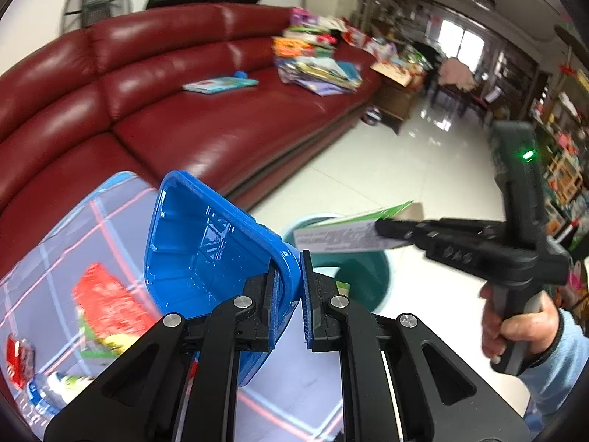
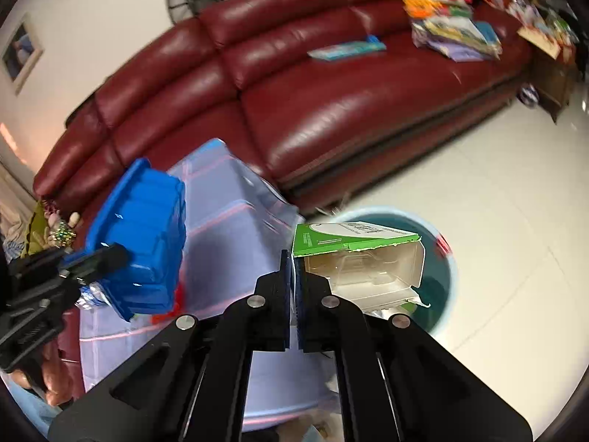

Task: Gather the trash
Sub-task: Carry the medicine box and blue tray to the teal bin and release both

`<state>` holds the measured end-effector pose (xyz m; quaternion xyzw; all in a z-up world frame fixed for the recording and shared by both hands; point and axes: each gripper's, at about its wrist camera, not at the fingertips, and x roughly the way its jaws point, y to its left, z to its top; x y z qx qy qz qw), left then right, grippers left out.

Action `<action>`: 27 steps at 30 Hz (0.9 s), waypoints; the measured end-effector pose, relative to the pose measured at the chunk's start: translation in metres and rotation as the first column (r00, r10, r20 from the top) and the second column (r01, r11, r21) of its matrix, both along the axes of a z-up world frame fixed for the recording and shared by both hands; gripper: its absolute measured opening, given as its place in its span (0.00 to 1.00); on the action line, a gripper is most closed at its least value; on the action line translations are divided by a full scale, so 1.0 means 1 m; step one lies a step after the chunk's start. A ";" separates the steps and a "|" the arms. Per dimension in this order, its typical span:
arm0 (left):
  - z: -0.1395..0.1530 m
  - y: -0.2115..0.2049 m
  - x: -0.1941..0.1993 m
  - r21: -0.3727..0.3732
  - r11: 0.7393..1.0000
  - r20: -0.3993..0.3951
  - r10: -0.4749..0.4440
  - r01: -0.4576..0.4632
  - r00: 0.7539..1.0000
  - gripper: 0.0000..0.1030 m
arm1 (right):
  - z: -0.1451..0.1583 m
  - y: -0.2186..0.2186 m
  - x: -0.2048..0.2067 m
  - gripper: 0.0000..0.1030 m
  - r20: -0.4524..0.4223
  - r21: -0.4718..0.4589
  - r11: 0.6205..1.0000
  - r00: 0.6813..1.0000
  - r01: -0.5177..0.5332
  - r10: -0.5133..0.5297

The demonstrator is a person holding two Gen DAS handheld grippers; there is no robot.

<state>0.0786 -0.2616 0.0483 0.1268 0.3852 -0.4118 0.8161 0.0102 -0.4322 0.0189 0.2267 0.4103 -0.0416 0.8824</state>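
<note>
My left gripper (image 1: 293, 287) is shut on the rim of a blue plastic tray (image 1: 206, 254), held tilted above the table; it also shows in the right wrist view (image 2: 143, 235). My right gripper (image 2: 293, 280) is shut on a torn green and white carton (image 2: 360, 261), held over a teal waste bin (image 2: 438, 269). In the left wrist view the carton (image 1: 342, 235) hangs above the bin (image 1: 360, 276). A red wrapper (image 1: 106, 302), a red packet (image 1: 18, 361) and a plastic bottle (image 1: 48, 394) lie on the table.
A checked lilac cloth covers the table (image 2: 228, 228). A dark red leather sofa (image 1: 184, 110) curves behind it, with a book (image 1: 221, 84) and a pile of papers (image 1: 316, 62) on it. White tiled floor (image 1: 386, 162) lies to the right.
</note>
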 end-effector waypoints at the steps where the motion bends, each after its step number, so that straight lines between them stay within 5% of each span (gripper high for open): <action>1: -0.003 -0.008 -0.001 0.001 1.000 -0.008 -0.015 0.015 1.000 0.11 | -0.011 -0.006 -0.001 0.02 -0.024 0.011 1.000 1.000 0.005 -0.005; 8: -0.028 -0.062 -0.009 0.026 0.996 -0.049 -0.089 0.091 0.995 0.11 | -0.062 -0.035 -0.003 0.10 -0.136 0.078 0.996 0.990 0.039 -0.028; 10: -0.036 -0.074 -0.007 0.035 0.994 -0.062 -0.102 0.105 0.993 0.11 | -0.070 -0.040 -0.004 0.22 -0.151 0.095 0.994 0.988 0.050 -0.035; 12: -0.044 -0.083 -0.005 0.050 0.992 -0.075 -0.111 0.115 0.991 0.11 | -0.075 -0.045 -0.007 0.46 -0.151 0.104 0.992 0.987 0.068 -0.052; 17: -0.063 -0.100 -0.001 0.071 0.988 -0.108 -0.126 0.134 0.986 0.11 | -0.080 -0.058 -0.013 0.64 -0.140 0.142 0.984 0.987 0.104 -0.084; 27: -0.080 -0.122 0.011 0.069 0.988 -0.151 -0.126 0.138 0.980 0.11 | -0.070 -0.075 -0.020 0.72 -0.150 0.086 0.984 0.978 0.156 -0.142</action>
